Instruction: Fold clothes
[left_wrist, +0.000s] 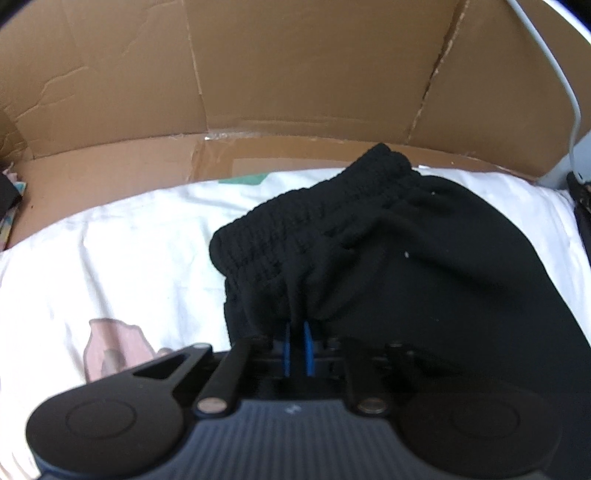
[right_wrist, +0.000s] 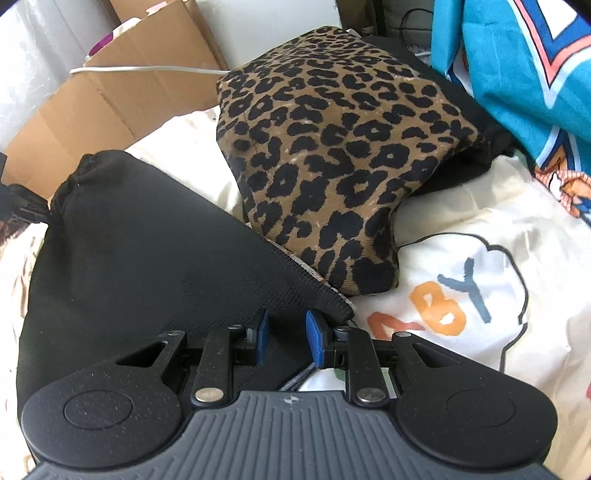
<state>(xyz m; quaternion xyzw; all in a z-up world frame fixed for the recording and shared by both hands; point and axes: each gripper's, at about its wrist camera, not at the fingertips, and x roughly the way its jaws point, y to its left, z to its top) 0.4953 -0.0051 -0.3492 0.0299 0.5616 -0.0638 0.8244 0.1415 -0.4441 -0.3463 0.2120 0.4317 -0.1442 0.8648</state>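
Left wrist view: left gripper (left_wrist: 297, 326) fingers pinching the gathered waistband of the black shorts (left_wrist: 406, 251) above the white bed sheet (left_wrist: 129, 251), while the right gripper (right_wrist: 286, 325), fingers apart around the hem corner, seemingly tensions the cloth for folding.

A: Any writing to read here?

B: Only on the cream printed sheet (right_wrist: 461, 332) in the right wrist view. Inside a black cloud outline stand big letters: an orange "B", then a grey-blue "Y". Left of the "B" is another orange letter, partly cut off, which I cannot tell for sure.

A: And the teal printed cloth (right_wrist: 517, 66) at the upper right?

B: It carries large white shapes edged in orange and blue, too cropped to read.

A: The left wrist view?

B: No legible text there.
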